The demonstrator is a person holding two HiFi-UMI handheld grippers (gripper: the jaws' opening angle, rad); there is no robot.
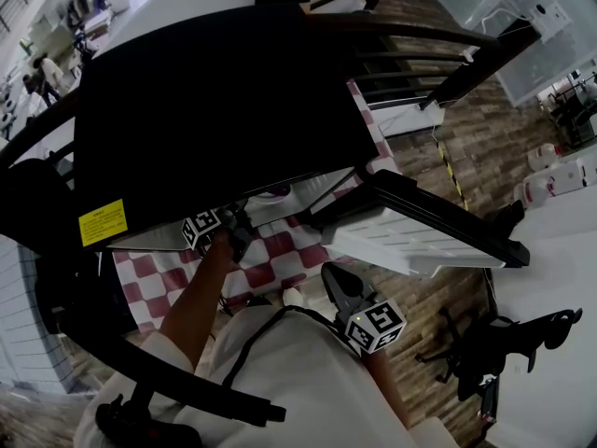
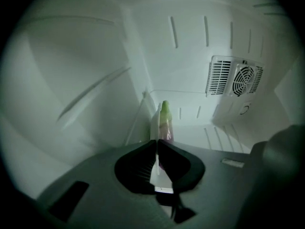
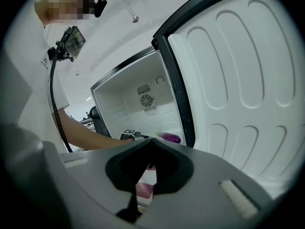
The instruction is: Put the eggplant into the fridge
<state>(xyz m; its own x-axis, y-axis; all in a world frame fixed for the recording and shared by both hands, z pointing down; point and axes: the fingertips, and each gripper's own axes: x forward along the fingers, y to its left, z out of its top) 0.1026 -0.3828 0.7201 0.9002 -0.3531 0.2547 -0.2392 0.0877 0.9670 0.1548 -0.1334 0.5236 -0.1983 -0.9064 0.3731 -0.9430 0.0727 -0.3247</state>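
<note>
Fridge (image 2: 86, 56): white inside, door (image 3: 238, 80) open, fan grille (image 2: 245, 80) on the back wall.
Eggplant (image 2: 166, 120): inside, nipped at its purple end by the left gripper (image 2: 156, 142); long axis runs toward the back wall, green end farthest.
Right gripper (image 3: 150, 140): outside, jaws together, empty.
Checked cloth (image 1: 280, 250) lies beneath the fridge; plank floor (image 1: 448, 157).

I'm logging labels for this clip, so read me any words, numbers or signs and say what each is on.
Yellow sticker on the black fridge: print too small to read.
Left marker cube and right marker cube: square patterns only, no words.
No other text.
</note>
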